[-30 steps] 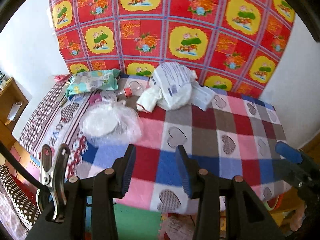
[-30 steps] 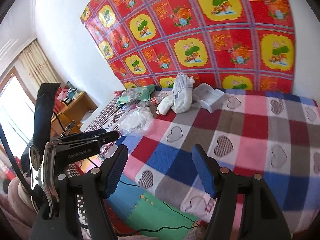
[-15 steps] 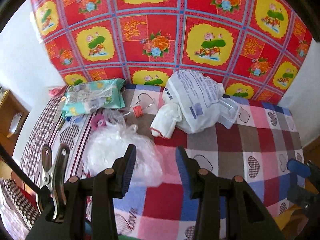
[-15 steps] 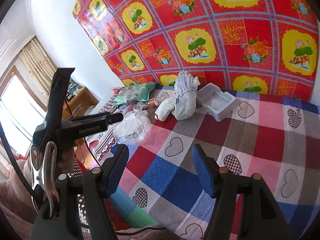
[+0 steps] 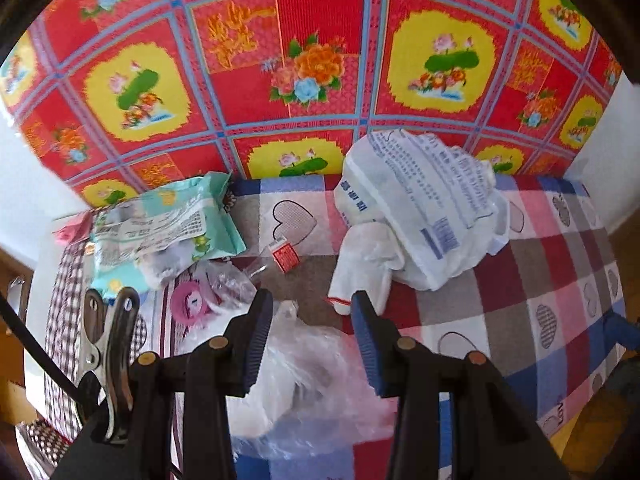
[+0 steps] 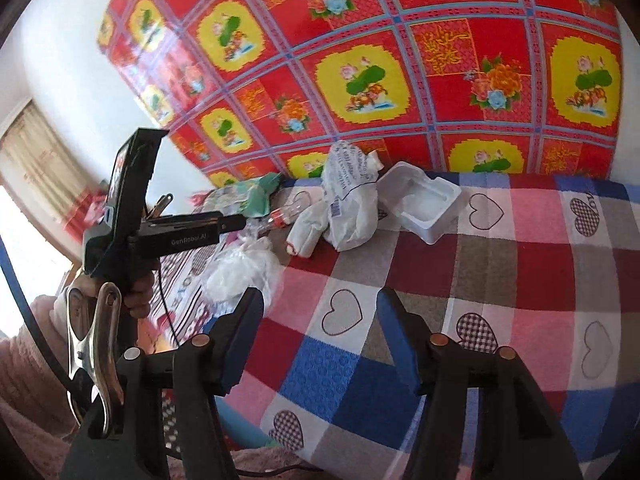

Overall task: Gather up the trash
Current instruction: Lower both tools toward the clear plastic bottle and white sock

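- A checked, heart-printed bedspread (image 6: 480, 280) fills the foreground, a red floral cloth (image 5: 320, 60) hanging on the wall behind it.
- The trash sits bunched along the far left side: a clear plastic bag (image 5: 304, 364), a printed white bag (image 5: 424, 208), a teal wrapper (image 5: 168, 224) and a white foam tray (image 6: 424, 204).
- The left gripper (image 5: 312, 336) angles down over the clear bag, fingers apart, nothing pinched, apparently lined up to grab it.
- The right gripper (image 6: 320, 340) hovers over bare bedspread, jaws closing on nothing.
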